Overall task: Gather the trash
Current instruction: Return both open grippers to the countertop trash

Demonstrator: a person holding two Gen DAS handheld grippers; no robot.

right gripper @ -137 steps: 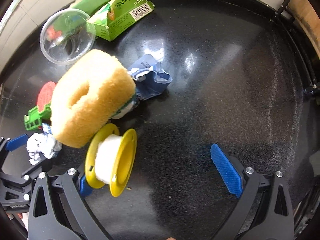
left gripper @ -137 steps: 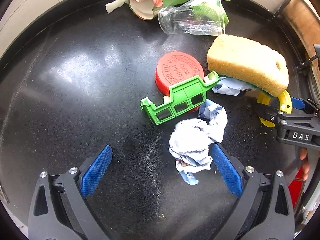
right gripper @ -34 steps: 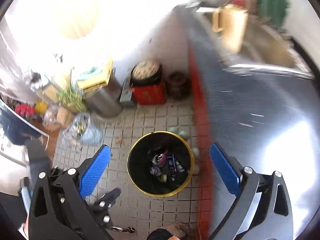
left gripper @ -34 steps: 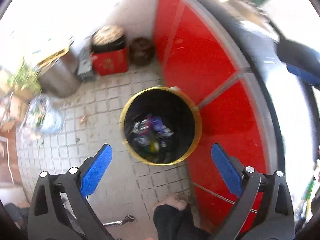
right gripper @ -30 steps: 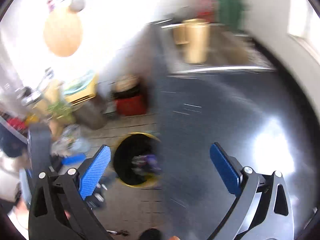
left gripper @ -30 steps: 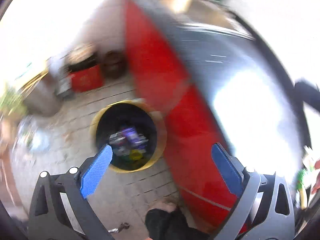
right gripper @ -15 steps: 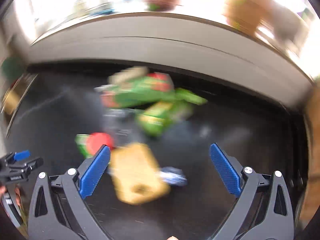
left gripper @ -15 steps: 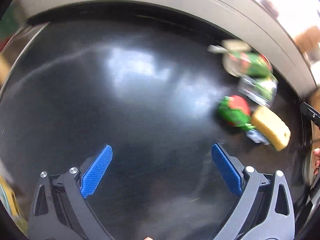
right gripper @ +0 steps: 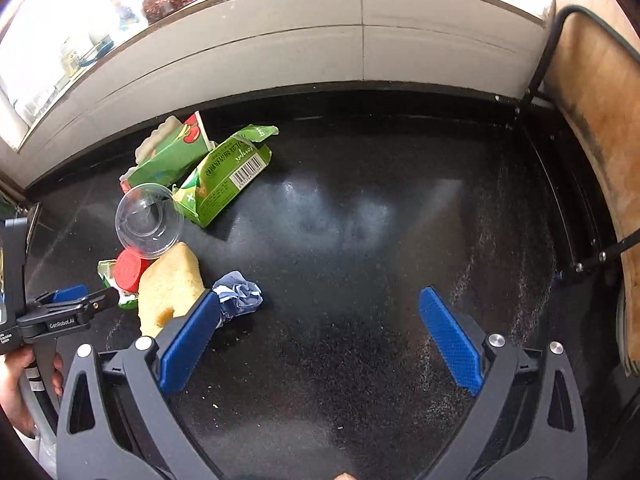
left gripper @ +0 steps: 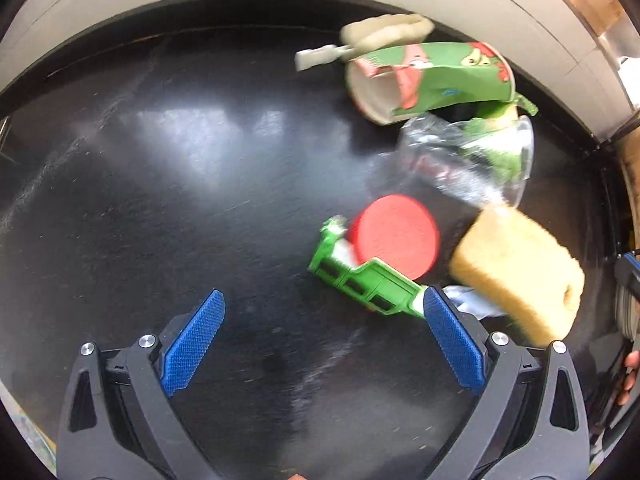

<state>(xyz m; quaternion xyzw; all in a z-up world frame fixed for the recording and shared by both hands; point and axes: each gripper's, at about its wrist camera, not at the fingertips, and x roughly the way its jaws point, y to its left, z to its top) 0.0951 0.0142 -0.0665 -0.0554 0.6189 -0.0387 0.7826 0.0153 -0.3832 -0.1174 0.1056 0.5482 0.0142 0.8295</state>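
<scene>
Trash lies in a cluster on the black countertop (left gripper: 160, 208). A green plastic piece (left gripper: 362, 284) leans on a red lid (left gripper: 394, 236), beside a yellow sponge (left gripper: 516, 276). Behind them lie a clear plastic cup (left gripper: 464, 160) and a torn green paper cup (left gripper: 432, 76). My left gripper (left gripper: 320, 332) is open and empty, its right finger close to the green piece. In the right wrist view, a crumpled blue-white wrapper (right gripper: 240, 296) sits by the sponge (right gripper: 168, 288), with a green carton (right gripper: 224, 176) and the clear cup (right gripper: 148, 220) farther back. My right gripper (right gripper: 316, 336) is open and empty, its left finger next to the wrapper.
A white tiled wall (right gripper: 360, 48) runs along the back of the counter. A wooden board (right gripper: 592, 120) and a black metal frame (right gripper: 548, 40) stand at the right edge. A hand (right gripper: 16, 384) holds the left gripper at the lower left.
Both grippers swung from over the yellow-rimmed floor bin back to the countertop. The white crumpled paper and the yellow tape spool seen earlier are no longer on the counter.
</scene>
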